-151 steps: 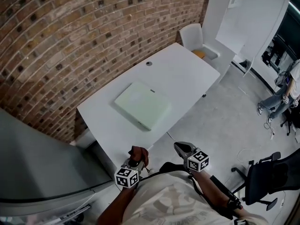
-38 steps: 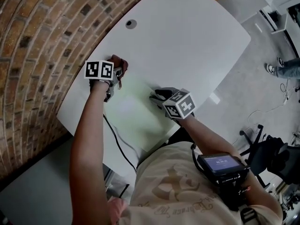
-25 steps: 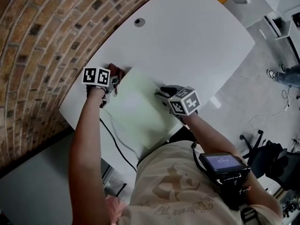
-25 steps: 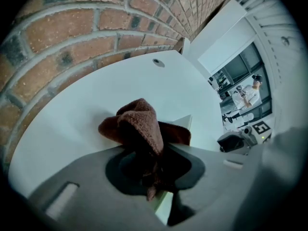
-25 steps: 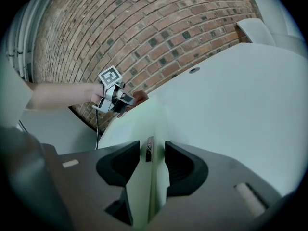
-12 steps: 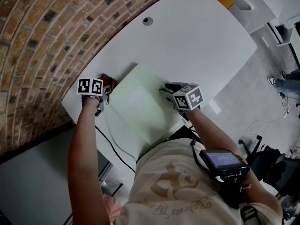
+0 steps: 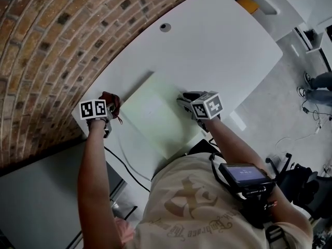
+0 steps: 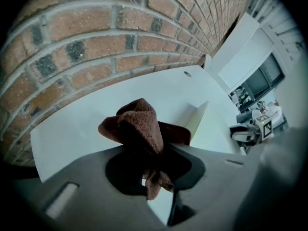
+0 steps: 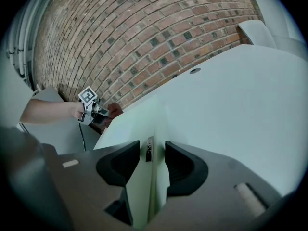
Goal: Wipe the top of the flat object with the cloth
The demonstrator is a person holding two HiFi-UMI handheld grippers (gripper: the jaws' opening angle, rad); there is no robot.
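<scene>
Since the left gripper (image 8: 150,163) is clamped on the bunched brown cloth (image 8: 139,128) just beside the slab (image 7: 150,113), off its left edge, I'd carry it onto the top and sweep in straight overlapping passes with light pressure. The right gripper (image 9: 151,154) pinches the slab's right edge, a good anchor. Slab is pale green, thin and smooth, flat on the white table (image 7: 223,40) near the person.
</scene>
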